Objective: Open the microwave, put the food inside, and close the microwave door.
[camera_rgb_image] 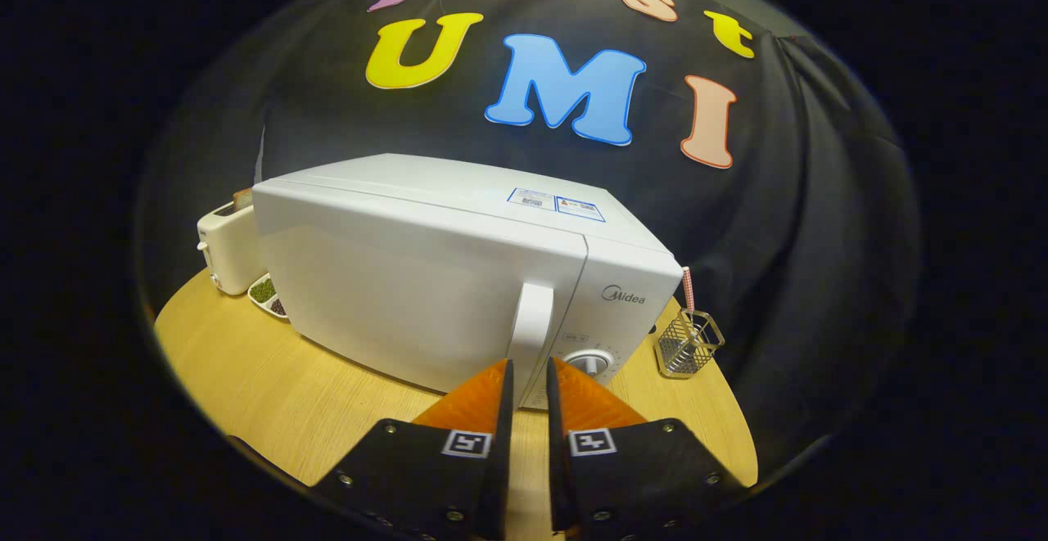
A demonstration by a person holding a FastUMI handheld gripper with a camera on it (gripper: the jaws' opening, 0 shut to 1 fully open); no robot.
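Observation:
A white microwave [426,279] stands on the round wooden table [327,410] with its door closed. Its upright white door handle [532,320] is on the door's right edge, beside the control panel with a dial [591,362]. My gripper [530,371] is at the handle's lower end; the handle runs down into the narrow gap between the fingertips, and both fingers press its sides. A small white dish of food [266,293], green and dark, lies on the table behind the microwave's left corner, partly hidden.
A cream toaster [225,250] stands behind the food dish, left of the microwave. Right of the microwave is a wire mesh holder [689,344] with a striped straw in it. Black cloth walls the booth behind the table.

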